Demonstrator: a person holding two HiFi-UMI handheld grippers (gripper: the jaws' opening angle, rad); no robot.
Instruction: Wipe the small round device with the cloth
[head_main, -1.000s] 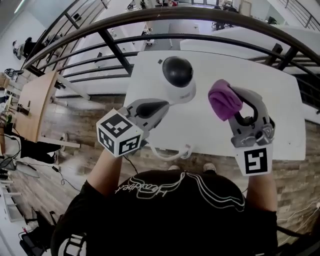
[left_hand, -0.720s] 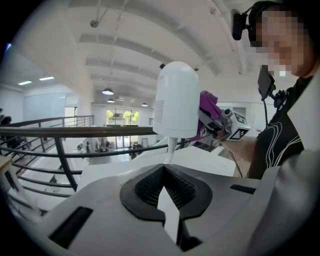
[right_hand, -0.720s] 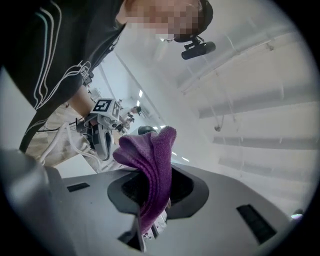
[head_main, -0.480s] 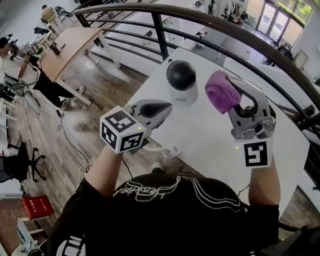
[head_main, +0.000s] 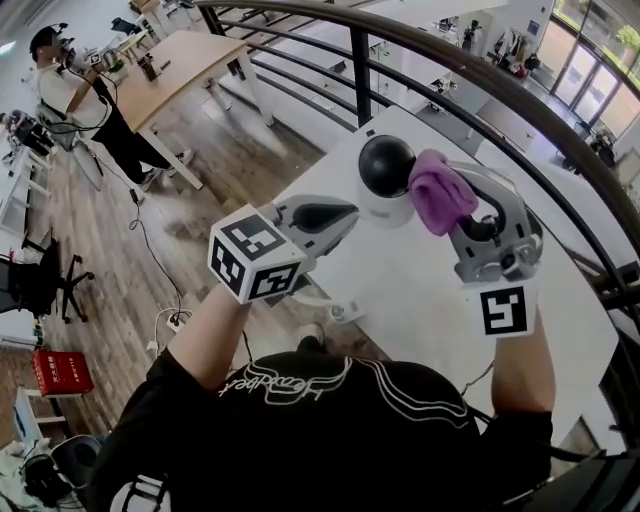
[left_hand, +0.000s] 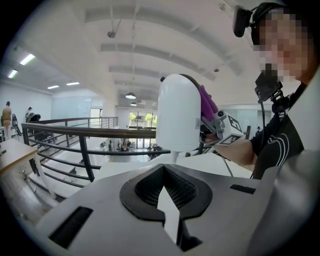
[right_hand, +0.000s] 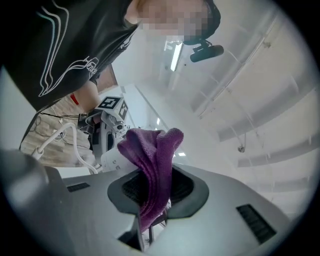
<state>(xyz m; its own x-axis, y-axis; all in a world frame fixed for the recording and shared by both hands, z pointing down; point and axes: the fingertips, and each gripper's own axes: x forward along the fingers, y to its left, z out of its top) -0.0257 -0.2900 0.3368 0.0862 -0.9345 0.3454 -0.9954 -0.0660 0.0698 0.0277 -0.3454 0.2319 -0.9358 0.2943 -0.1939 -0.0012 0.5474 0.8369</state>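
While a white table (head_main: 420, 300) lies under me beside a dark railing (head_main: 470, 70), with a wooden floor (head_main: 200, 200), a wooden desk (head_main: 185, 60) and a standing person (head_main: 85, 100) off to the left, my left gripper (head_main: 348, 213) has its jaws pressed together on a thin white part beneath the small round device (head_main: 385, 175), holding it above the table. It is a white body capped by a glossy black dome, and the purple cloth (head_main: 438, 195), pinched in my right gripper (head_main: 462, 185), lies against that dome's right side. Black-and-white square markers cover the gripper cubes; the white script on my shirt (head_main: 300, 385) is unreadable.
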